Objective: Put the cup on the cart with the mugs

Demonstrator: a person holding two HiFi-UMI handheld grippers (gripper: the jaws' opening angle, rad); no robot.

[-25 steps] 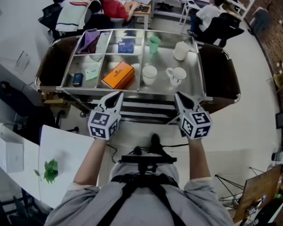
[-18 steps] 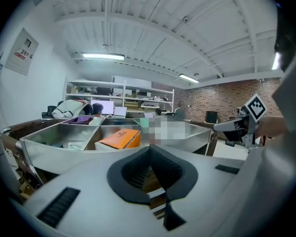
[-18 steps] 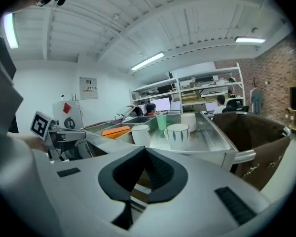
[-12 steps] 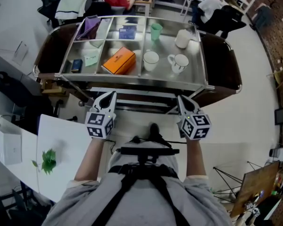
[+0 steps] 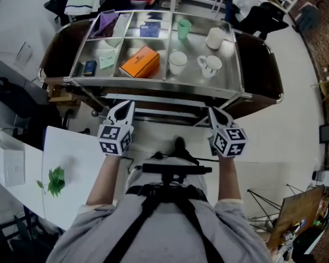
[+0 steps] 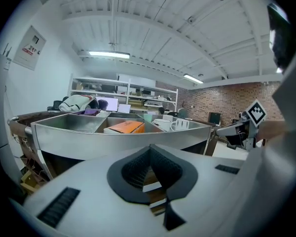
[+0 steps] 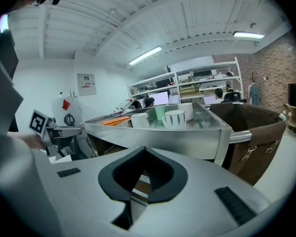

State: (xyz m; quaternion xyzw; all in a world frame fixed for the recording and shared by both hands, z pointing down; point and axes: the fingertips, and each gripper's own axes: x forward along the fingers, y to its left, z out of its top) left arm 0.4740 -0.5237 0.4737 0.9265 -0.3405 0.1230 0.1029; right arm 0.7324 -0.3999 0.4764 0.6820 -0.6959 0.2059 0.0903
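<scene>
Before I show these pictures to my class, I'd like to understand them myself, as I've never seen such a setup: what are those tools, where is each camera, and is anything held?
There is no robot here. A person holds a hand tool with two jaws in each hand: the left gripper and the right gripper. The cubes with square markers are part of the tools. The head view comes from a camera on the person's head, looking steeply down. The other two pictures come from cameras riding on each tool, looking along its jaws. Ahead stands a steel cart with compartments. One compartment holds a green cup and white mugs; another holds an orange box. Both pairs of jaws are shut and empty, on the near side of the cart.
</scene>
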